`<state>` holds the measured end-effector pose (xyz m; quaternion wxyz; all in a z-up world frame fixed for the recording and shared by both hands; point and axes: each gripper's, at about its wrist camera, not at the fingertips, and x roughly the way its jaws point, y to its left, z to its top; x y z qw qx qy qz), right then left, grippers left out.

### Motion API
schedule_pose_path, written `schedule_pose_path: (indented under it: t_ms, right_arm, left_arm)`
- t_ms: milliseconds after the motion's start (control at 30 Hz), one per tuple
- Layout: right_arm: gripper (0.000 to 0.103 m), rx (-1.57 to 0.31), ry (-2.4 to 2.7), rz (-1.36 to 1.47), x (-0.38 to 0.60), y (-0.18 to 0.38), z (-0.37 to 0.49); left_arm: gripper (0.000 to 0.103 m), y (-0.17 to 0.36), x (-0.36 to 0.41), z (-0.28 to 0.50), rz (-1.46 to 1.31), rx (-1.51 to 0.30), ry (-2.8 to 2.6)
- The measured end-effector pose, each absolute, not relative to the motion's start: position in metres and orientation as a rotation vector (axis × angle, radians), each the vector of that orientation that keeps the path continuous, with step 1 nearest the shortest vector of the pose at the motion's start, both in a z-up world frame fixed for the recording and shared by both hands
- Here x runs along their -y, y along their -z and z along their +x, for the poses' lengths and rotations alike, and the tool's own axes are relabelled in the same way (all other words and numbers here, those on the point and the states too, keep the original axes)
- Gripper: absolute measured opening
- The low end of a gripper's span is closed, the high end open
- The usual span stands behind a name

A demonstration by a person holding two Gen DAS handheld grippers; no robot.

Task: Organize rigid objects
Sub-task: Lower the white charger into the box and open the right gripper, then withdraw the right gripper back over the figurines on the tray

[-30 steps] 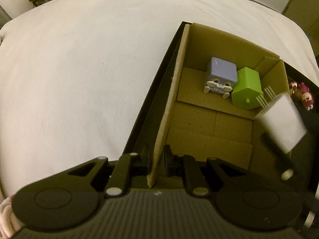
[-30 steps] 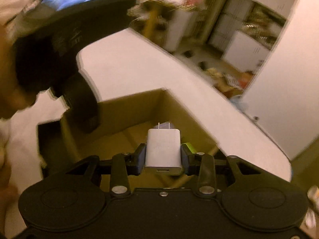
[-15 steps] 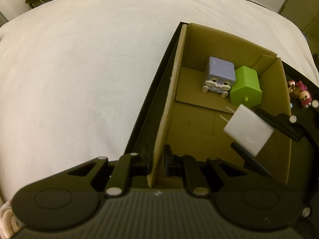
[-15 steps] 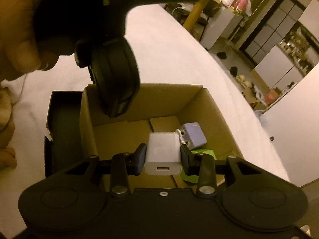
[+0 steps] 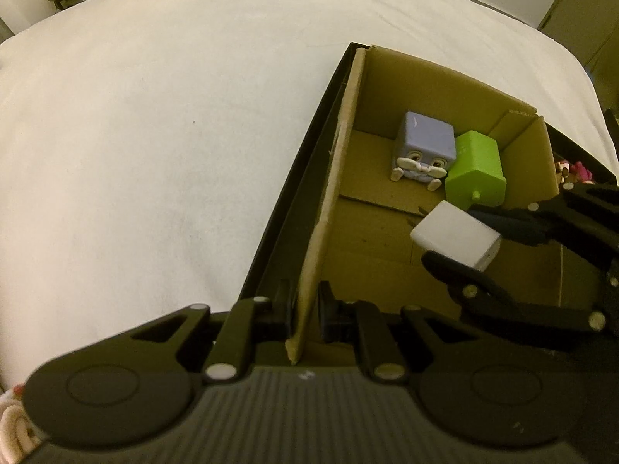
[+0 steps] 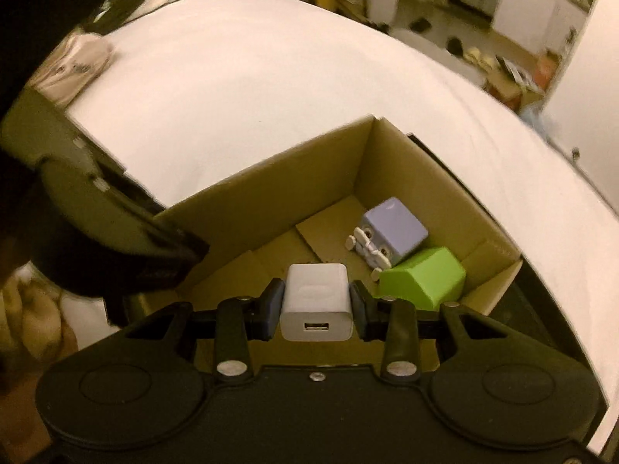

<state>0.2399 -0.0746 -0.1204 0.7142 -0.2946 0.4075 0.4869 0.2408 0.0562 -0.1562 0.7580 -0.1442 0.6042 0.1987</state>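
Observation:
An open cardboard box [image 5: 445, 85] [image 6: 271, 189] stands on a white cloth. My left gripper [image 5: 303, 311] is shut on the box's near left wall [image 5: 329, 212], one finger on each side. My right gripper [image 6: 315, 303] is shut on a white USB charger [image 6: 316, 301] [image 5: 454, 234] and holds it inside the box, above the floor, prongs pointing away. At the far end of the box lie a purple cube toy with a bunny face [image 5: 423, 147] [image 6: 390, 232] and a green block [image 5: 476, 174] [image 6: 423, 282], touching each other.
The box sits in a black tray [image 5: 294, 178] whose rim shows along its left side. Small pink and brown figures [image 5: 572, 170] lie outside the box at the right. A hand [image 6: 35, 317] grips the left tool. The white cloth [image 5: 154, 135] spreads to the left.
The right gripper has carried the charger from above the box's right wall leftward and down into the box, tilting further downward. The left gripper kept its hold on the wall.

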Motion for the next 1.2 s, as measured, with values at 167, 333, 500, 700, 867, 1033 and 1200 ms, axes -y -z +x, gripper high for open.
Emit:
schedule_pose_path:
  t_ms: [167, 333, 500, 700, 867, 1033, 1200]
  right_arm:
    - [0.037, -0.936, -1.026, -0.603, 0.069, 0.127, 0.240]
    - [0.037, -0.957, -1.007, -0.586, 0.068, 0.134, 0.241]
    - [0.038, -0.963, -0.975, -0.585, 0.069, 0.141, 0.239]
    - [0.039, -0.947, -0.966, -0.588, 0.070, 0.143, 0.234]
    - [0.046, -0.909, -0.940, -0.533, 0.083, 0.126, 0.233]
    - [0.052, -0.846, -0.866, -0.448, 0.107, 0.105, 0.232]
    - [0.065, -0.749, -0.767, -0.288, 0.142, 0.083, 0.230]
  left_arm:
    - [0.012, 0.156, -0.058, 0.241, -0.313, -1.315, -0.436]
    - [0.012, 0.155, -0.057, 0.241, -0.311, -1.313, -0.439]
    - [0.012, 0.154, -0.057, 0.241, -0.323, -1.313, -0.439]
    - [0.012, 0.154, -0.058, 0.242, -0.321, -1.313, -0.440]
    - [0.012, 0.154, -0.056, 0.242, -0.314, -1.315, -0.444]
    - [0.012, 0.154, -0.057, 0.242, -0.314, -1.312, -0.441]
    - [0.012, 0.153, -0.057, 0.240, -0.309, -1.307, -0.433]
